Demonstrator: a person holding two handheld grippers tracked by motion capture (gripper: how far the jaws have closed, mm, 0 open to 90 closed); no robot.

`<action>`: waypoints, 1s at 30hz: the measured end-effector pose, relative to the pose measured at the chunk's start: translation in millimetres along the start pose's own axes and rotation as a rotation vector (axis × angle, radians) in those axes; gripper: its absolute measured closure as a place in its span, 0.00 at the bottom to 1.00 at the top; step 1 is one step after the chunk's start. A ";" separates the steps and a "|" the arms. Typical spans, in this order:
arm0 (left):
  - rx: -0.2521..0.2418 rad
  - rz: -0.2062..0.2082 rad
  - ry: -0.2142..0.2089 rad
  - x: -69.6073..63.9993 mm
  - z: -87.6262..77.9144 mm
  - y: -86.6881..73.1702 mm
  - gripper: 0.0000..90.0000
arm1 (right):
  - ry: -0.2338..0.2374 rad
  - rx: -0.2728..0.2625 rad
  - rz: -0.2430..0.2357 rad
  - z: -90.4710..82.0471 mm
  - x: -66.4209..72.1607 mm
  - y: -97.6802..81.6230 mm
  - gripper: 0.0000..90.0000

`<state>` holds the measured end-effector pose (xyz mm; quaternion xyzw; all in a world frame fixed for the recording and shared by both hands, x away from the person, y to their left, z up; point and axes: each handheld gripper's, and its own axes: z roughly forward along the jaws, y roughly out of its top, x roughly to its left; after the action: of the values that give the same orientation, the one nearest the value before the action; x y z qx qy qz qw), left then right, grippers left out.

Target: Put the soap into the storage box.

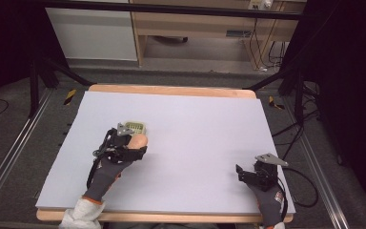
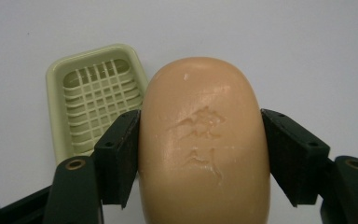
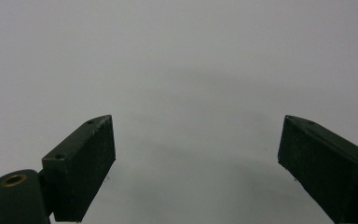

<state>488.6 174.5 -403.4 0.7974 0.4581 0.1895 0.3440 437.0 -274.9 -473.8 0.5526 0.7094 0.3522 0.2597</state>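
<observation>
Nothing here can be read; the bar of soap (image 2: 204,140) carries a pressed-in mark on its top face, too worn to make out

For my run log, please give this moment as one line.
left tongs: shut on soap | soap dish: empty, beside soap | right tongs: open, idle

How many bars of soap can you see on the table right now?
1. The soap bar is clamped in the left tongs, just short of the green soap dish on the table's left side. Nothing hints at another.
</observation>
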 end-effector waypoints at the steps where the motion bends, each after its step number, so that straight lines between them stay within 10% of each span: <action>1: -0.001 -0.003 0.004 1.9 -0.2 0.6 0.35 | 0.000 0.000 0.001 0.0 -0.1 0.0 0.13; 30: -0.031 -0.078 0.095 34.3 9.5 17.1 0.35 | -0.009 0.009 -0.011 3.8 1.3 0.3 0.13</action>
<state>522.2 194.5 -398.0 0.7638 0.5014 0.2206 0.3414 439.7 -272.8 -475.8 0.5513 0.7130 0.3450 0.2620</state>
